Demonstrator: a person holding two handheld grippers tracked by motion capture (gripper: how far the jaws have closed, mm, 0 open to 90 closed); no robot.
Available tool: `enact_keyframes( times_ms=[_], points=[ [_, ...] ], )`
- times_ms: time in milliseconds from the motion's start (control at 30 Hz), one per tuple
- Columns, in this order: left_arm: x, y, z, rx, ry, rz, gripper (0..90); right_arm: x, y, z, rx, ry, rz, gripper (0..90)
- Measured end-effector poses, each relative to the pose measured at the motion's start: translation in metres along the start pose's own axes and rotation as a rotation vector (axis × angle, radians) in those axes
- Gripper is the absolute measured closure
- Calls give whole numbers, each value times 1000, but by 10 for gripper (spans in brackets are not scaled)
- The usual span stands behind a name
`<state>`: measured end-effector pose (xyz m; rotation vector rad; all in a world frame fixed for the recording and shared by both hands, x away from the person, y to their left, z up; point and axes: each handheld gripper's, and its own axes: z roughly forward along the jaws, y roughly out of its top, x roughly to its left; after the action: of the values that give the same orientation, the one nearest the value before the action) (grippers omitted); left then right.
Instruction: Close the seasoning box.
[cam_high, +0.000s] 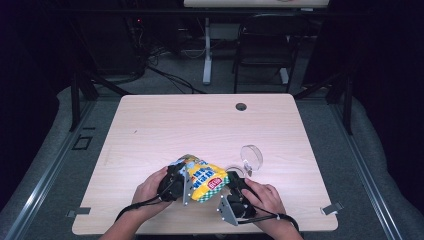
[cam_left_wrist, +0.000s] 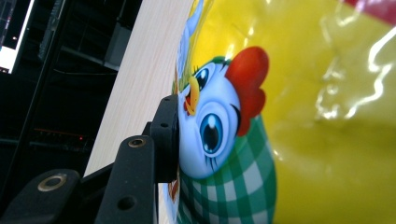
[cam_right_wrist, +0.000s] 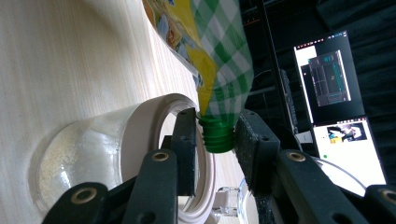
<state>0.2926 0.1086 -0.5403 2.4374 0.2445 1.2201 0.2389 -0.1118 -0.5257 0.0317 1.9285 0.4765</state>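
Both jaws work one glossy yellow-and-green pouch (cam_high: 200, 181) — left gripper (cam_high: 176, 182) clamps its body, right gripper (cam_right_wrist: 214, 140) brackets the green threaded spout (cam_right_wrist: 217, 135), barely gripping; next, tip toward the clear glass cup (cam_right_wrist: 109, 149) beside them.

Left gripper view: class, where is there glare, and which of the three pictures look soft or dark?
Left gripper view: white glare streaks on the yellow pouch, near fingers soft. Right gripper view: green spout sharp, monitors bright. High view: table lit, surroundings dark.

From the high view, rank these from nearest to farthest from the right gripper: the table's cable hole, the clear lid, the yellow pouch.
1. Yellow pouch: right beside the right gripper, its green spout between the jaws.
2. Clear lid: just beyond the gripper, slightly to the right.
3. Cable hole: far side of the table.
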Motion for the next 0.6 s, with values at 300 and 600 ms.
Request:
enact_keyframes(
  times_ms=[300, 600],
  points=[
    [-1, 1, 0, 10, -1, 14, 599, 3, 2, 2, 1, 5, -1, 709],
    [-1, 0, 0, 10, 8, 36, 599, 2, 2, 1, 8, 35, 35, 714]
  ],
)
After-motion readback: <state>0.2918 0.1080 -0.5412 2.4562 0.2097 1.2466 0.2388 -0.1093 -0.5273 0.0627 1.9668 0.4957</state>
